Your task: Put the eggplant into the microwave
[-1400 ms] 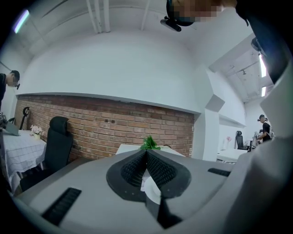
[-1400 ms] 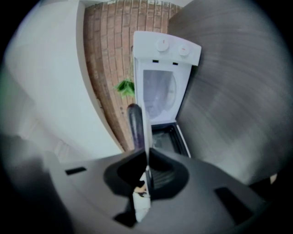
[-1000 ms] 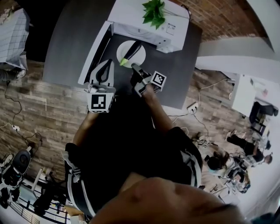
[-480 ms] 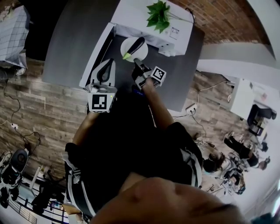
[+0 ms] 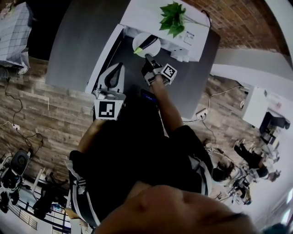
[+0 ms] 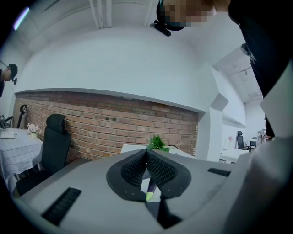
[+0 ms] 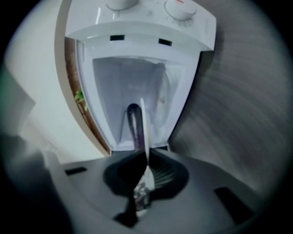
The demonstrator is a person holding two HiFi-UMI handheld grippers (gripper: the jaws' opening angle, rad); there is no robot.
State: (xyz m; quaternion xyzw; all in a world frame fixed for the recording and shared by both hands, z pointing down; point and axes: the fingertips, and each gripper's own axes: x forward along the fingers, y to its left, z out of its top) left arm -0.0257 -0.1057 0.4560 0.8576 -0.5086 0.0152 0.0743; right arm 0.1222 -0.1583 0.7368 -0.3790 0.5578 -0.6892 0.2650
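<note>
A dark grey table [image 5: 75,48] carries 1 white microwave [image 5: 149,13], its door [image 5: 104,58] standing open.

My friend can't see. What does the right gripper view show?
The right tongs pinch the rim of a white plate, seen edge-on, carrying a dark purple eggplant. Straight ahead is the open white microwave.
</note>
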